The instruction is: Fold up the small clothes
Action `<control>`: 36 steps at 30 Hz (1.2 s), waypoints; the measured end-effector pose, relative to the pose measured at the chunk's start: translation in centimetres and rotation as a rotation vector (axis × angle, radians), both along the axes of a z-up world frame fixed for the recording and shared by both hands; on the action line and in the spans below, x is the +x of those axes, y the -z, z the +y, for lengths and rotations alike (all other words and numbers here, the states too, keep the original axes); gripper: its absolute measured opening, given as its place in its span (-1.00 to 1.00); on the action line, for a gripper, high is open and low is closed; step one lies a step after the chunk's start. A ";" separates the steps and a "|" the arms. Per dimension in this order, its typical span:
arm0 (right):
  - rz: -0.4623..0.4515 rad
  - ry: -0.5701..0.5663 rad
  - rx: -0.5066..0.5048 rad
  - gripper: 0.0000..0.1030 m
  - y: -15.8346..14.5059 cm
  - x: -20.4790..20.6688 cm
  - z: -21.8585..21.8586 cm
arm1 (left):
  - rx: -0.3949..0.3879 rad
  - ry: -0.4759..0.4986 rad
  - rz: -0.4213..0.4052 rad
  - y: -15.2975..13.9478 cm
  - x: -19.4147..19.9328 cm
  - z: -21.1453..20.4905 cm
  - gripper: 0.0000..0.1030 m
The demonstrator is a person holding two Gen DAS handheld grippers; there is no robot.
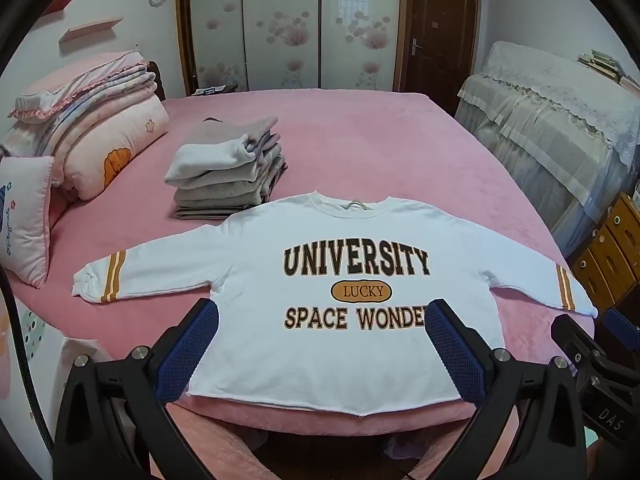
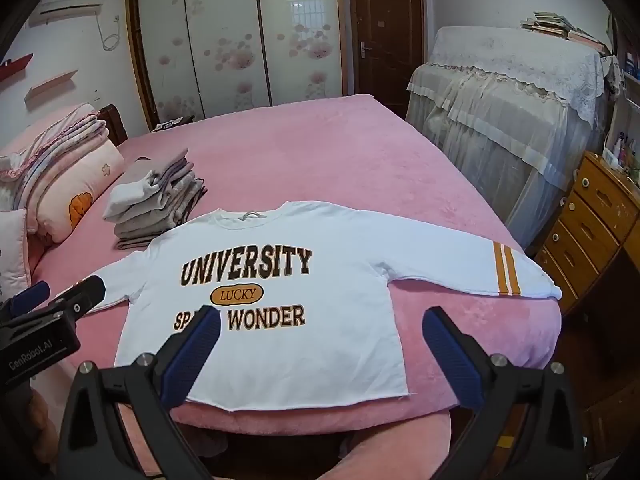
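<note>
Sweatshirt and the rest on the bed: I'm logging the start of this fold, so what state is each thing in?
White sweatshirt: flat, print up, sleeves spread, unfolded.
Stack of clothes: folded, piled beside the collar.
Left tongs: open, holding nothing.
Right tongs: open, holding nothing.
Brown door: closed.

Mounted on each gripper, looking forward and down along blue-padded fingers from just off the near edge of the pink plush-covered bed (image 1: pixel 360 140). Left wrist view centred on the white printed sweatshirt (image 1: pixel 320 344); right wrist view shifted rightward. Shared: sweatshirt, bed, stack of grey folded clothes (image 2: pixel 156 204), floral sliding wardrobe (image 2: pixel 236 36).
</note>
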State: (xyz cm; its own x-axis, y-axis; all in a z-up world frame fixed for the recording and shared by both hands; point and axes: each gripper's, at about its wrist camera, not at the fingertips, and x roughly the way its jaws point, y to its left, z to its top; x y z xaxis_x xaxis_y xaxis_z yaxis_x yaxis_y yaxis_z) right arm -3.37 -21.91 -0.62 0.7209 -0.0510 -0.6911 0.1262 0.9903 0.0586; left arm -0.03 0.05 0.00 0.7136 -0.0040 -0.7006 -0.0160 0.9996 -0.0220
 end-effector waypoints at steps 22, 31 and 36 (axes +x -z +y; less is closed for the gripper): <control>0.017 -0.023 0.010 0.97 0.9 0.0 0.6 | -0.006 0.010 0.032 0.9 -0.3 0.1 0.99; 0.021 -0.025 0.013 0.97 1.0 0.0 0.6 | -0.004 0.012 0.041 1.1 -0.3 0.1 0.99; 0.022 -0.026 0.011 0.97 1.2 0.0 0.8 | -0.004 0.012 0.041 1.1 -0.2 0.1 0.99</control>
State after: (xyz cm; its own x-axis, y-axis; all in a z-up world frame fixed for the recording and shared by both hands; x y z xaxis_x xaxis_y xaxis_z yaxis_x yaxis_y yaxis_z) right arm -3.36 -21.14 -1.81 0.7062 -0.0249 -0.7076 0.1023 0.9925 0.0672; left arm -0.28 0.11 -1.12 0.6843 -0.0148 -0.7291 -0.0053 0.9997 -0.0253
